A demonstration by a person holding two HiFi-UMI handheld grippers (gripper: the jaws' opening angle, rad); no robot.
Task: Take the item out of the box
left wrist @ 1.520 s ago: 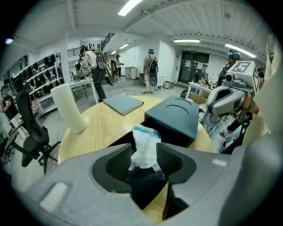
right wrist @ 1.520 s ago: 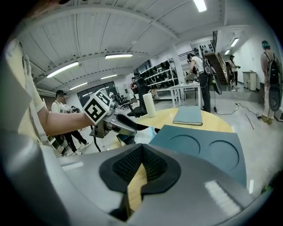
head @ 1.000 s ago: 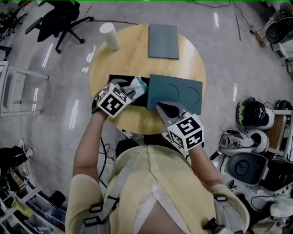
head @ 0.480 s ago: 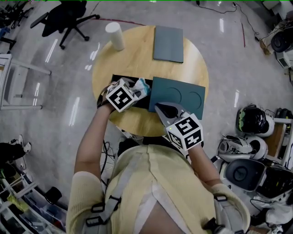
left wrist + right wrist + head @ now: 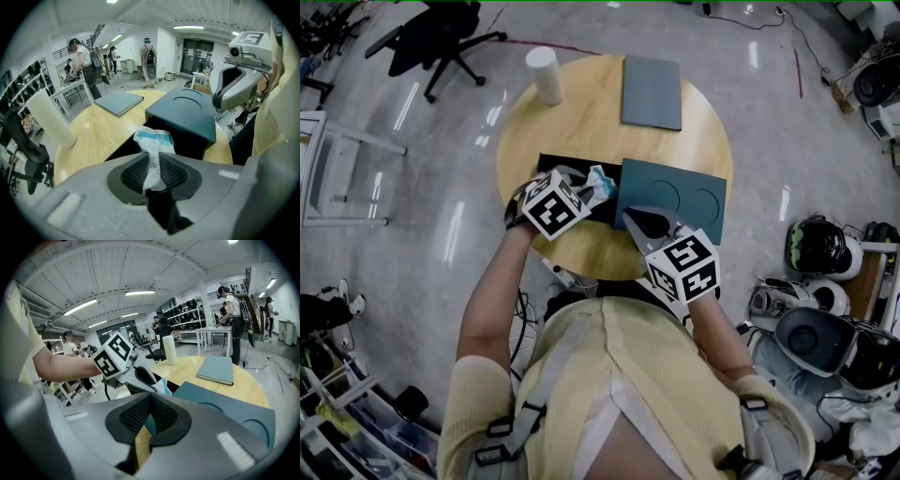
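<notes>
**At table centre: packet pinched at the box mouth**

At the centre of the head view, a round wooden table (image 5: 581, 112) carries an open black box (image 5: 558, 164), left of middle. A teal lid (image 5: 675, 197) with two pressed circles lies askew over the box's right part and overhangs toward the right of the frame.

Left gripper (image 5: 151, 161): low centre of its own view, over the open part of the box. Jaws closing, and a crumpled white-and-blue packet (image 5: 153, 140) stands between the ribbed pads. Its lower end is squeezed thin there. Its upper end fans out above the pads, in front of the box's dark interior. The packet is at the box mouth, just beside the lid's left edge.

Right gripper (image 5: 150, 404): at the lid's lower left corner in the head view. Jaws drawn close, with a sliver of teal lid showing between the pads and bare wood below it.

Upper part of the table: a grey flat case (image 5: 652, 91), well apart from the box. A white cylinder (image 5: 547, 75) stands upright at the table's upper left edge.

Upper left of the head view: a black office chair (image 5: 441, 37) on the floor.
</notes>
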